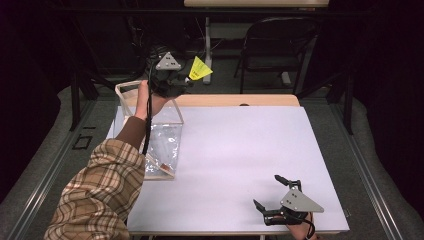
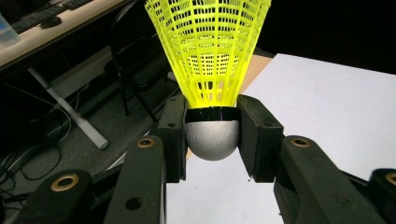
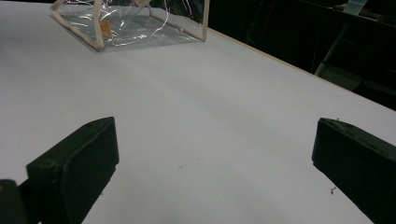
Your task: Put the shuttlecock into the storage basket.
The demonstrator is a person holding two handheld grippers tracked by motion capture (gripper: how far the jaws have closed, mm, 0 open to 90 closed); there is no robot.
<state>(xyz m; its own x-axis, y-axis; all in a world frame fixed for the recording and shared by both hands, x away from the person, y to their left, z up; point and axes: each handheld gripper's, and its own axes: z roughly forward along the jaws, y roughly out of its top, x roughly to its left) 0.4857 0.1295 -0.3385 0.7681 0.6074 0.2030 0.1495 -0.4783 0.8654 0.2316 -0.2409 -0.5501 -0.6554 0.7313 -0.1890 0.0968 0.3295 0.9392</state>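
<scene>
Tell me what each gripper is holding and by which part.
The left gripper clamps the yellow shuttlecock by its rounded grey base, skirt pointing away. The right gripper holds nothing; its jaws stand open over the table.

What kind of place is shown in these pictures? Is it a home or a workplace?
Probably a workplace, a lab or recording room rather than a home. A white-topped table stands among dark curtains, a folding chair and another desk stand behind it, and cables lie on the grey floor.
</scene>
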